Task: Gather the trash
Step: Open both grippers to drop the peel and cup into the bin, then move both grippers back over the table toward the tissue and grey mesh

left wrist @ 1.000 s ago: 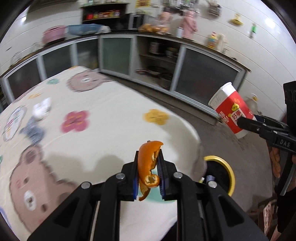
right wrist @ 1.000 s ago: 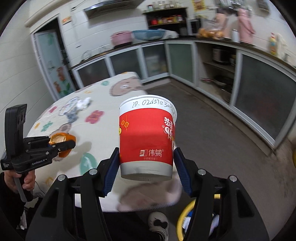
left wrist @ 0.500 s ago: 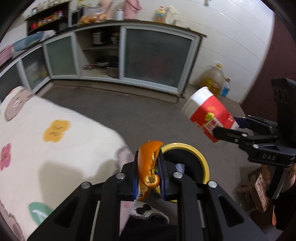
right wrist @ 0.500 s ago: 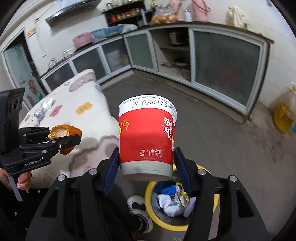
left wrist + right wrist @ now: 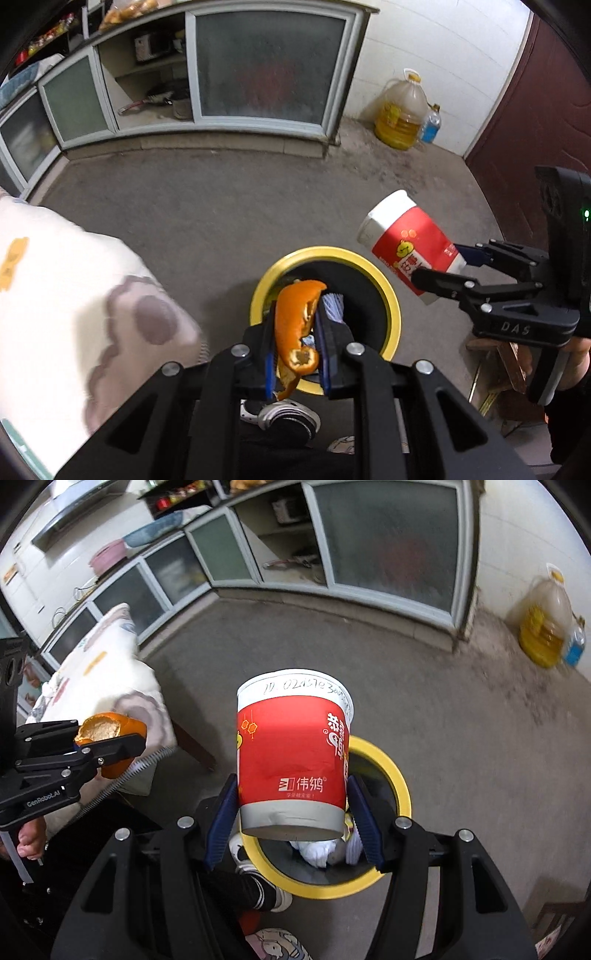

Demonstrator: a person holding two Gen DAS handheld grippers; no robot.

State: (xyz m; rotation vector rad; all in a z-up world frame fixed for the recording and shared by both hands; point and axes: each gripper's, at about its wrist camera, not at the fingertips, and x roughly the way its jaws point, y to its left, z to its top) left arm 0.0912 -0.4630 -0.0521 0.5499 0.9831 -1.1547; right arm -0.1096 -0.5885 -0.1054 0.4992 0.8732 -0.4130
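Left claw (image 5: 297, 349) clamped on orange peel (image 5: 297, 332) above yellow-rimmed bin (image 5: 391, 295), right claw (image 5: 293, 821) gripping red cup (image 5: 291, 757) at the bin's two o'clock, white crumpled trash (image 5: 317, 851) visible only from right wrist.

Grey floor (image 5: 192, 221) bears yellow-rimmed bin (image 5: 394, 310); oil jug (image 5: 400, 110); blue bottle (image 5: 431, 125).

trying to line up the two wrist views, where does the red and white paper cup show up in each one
Left wrist view: the red and white paper cup sits right of centre, tilted, clamped by the right gripper coming in from the right edge.
Right wrist view: the same cup fills the centre, between the right gripper's blue pads.
Shared landmark: the yellow-rimmed round trash bin on the floor, just behind the cup in both.
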